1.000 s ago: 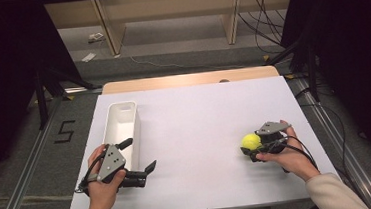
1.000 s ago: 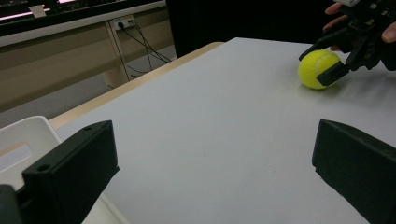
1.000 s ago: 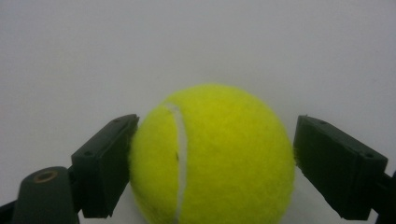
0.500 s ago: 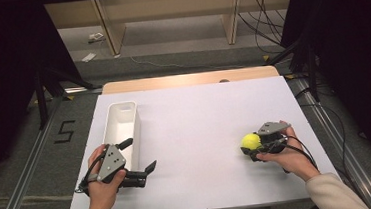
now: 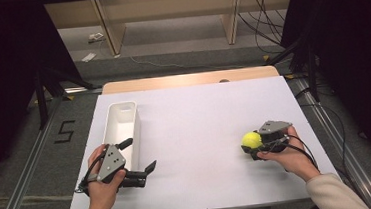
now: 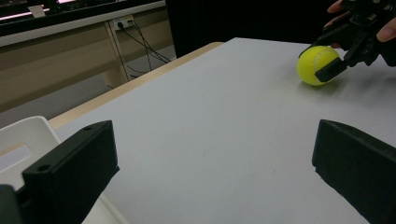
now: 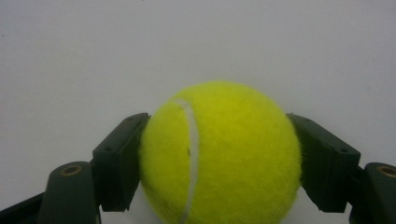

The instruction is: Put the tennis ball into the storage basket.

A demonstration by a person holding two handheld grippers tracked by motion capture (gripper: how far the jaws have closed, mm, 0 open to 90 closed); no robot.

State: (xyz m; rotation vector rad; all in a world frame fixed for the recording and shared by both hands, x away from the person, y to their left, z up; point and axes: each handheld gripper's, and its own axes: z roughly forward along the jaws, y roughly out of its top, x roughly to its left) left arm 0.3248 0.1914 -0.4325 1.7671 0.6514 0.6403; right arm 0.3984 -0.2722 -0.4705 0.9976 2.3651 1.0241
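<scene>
Tennis ball (image 7: 219, 154), round, seam upright, clamped by right gripper (image 5: 258, 146) low on table (image 5: 201, 133); left gripper (image 5: 138, 161) wide open, empty.

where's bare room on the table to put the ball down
The wide white stretch between the bin and the tennis ball is bare, as is the far half of the table. It is crowded by the left hand-held gripper beside the bin.
</scene>
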